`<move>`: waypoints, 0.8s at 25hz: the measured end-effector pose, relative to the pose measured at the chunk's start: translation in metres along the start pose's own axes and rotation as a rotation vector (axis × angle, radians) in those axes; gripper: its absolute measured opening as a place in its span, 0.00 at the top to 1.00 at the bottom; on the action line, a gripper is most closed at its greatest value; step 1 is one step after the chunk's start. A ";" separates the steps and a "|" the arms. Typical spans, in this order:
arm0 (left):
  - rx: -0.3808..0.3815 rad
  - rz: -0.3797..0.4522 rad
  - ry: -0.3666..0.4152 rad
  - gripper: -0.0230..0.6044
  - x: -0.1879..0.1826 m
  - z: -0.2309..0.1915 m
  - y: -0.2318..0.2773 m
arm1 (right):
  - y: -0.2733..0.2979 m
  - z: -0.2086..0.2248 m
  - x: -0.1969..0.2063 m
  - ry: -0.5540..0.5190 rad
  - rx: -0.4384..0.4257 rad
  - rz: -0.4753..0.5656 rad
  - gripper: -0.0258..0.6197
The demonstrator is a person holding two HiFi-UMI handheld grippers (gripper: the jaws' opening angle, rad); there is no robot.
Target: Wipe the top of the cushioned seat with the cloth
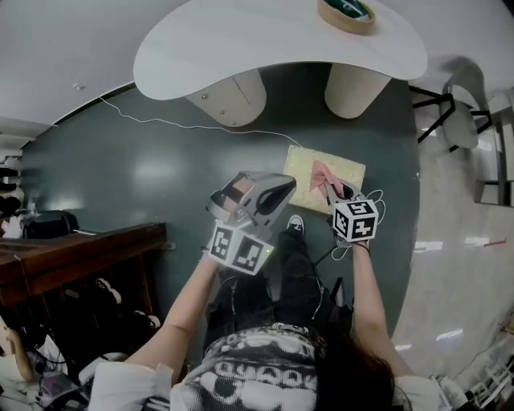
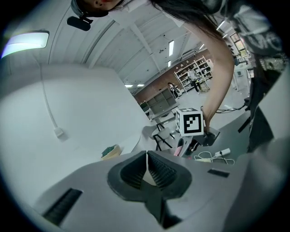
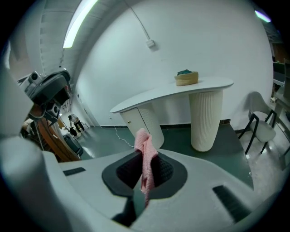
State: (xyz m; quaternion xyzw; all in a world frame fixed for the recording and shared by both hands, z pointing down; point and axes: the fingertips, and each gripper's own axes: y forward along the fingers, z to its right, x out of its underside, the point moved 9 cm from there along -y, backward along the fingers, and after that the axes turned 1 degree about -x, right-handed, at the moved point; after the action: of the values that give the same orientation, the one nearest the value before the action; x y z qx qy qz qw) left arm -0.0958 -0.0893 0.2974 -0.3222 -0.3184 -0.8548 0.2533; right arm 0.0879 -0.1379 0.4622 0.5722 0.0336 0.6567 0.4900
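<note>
The cushioned seat [image 1: 341, 167] is a beige square pad on the dark green floor, ahead of my right foot. My right gripper [image 1: 328, 189] hangs over its near edge, shut on a pink cloth [image 1: 320, 174] that droops onto the pad. In the right gripper view the cloth [image 3: 145, 150] stands up between the right gripper's [image 3: 145, 158] pads, and the seat is hidden. My left gripper [image 1: 284, 191] is held beside the seat's left edge; in its own view the left gripper [image 2: 147, 156] is shut with nothing in it.
A white curved table [image 1: 241, 48] on two ribbed legs [image 1: 356, 87] stands just beyond the seat, with a small basket [image 1: 346, 14] on top. A white cable [image 1: 185, 123] trails across the floor. A chair [image 1: 458, 116] is at the right, a dark wooden bench [image 1: 72, 253] at the left.
</note>
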 end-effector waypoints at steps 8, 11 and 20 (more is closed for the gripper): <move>0.045 0.037 0.014 0.94 0.063 0.004 0.032 | 0.081 0.035 0.042 0.081 0.049 -0.069 0.94; 0.042 0.026 0.009 0.94 0.092 0.009 0.038 | 0.119 0.041 0.056 0.056 0.042 -0.114 0.94; 0.076 0.035 0.100 0.94 0.158 0.024 0.055 | 0.208 0.050 0.098 0.095 0.043 -0.176 0.94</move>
State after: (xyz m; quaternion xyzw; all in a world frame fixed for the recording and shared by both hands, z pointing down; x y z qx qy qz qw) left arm -0.1564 -0.1450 0.4445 -0.2747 -0.3319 -0.8526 0.2958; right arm 0.0149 -0.2048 0.6755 0.5458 0.1209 0.6366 0.5313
